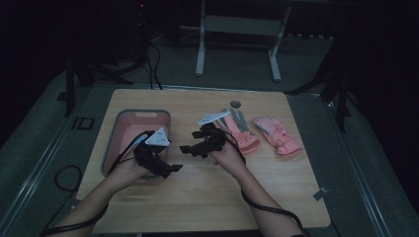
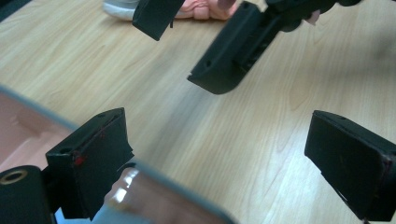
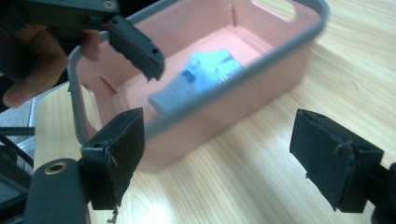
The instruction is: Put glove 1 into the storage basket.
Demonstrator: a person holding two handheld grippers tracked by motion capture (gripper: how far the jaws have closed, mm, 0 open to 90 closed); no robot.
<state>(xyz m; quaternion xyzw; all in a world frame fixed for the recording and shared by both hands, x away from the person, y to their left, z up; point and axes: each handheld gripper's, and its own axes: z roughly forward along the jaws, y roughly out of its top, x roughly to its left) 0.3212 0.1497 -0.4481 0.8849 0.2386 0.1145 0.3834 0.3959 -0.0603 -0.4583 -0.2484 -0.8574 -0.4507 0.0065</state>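
From the high view we see a wooden table (image 1: pixel 207 197) with a pink bin (image 1: pixel 129 129) edged in grey on its left half. Our left gripper (image 1: pixel 173 168) sits at the bin's near right corner, held in the left hand (image 1: pixel 129 170), its black jaws pointing right across the wood. Our right gripper (image 1: pixel 187 148) is just beside it toward the middle of the table, held in the right hand (image 1: pixel 228 157) and pointing left — the two sets of jaws face each other, close but apart. Behind the right hand lie two pink gloves: one (image 1: pixel 245 139) partly hidden by the gripper, the other pink glove (image 1: pixel 277 135) lying clear, further right. A small round metal disc (image 1: pixel 235 104) is set in the table behind them.

In the left gripper view our own two jaws stand wide apart with nothing between them, bare wood showing in the gap. The bin's grey rim (image 2: pixel 187 196) crosses the lower left corner. The right gripper's jaws hang in the upper part of the picture, and a bit of pink glove (image 2: pixel 201 9) lies at the top edge.

In the right gripper view these jaws are spread wide too — empty, over wood. The bin lies straight ahead, and inside it rests a light blue glove (image 3: pixel 196 77), blurred. One jaw of the left gripper reaches over the bin's rim at upper left.
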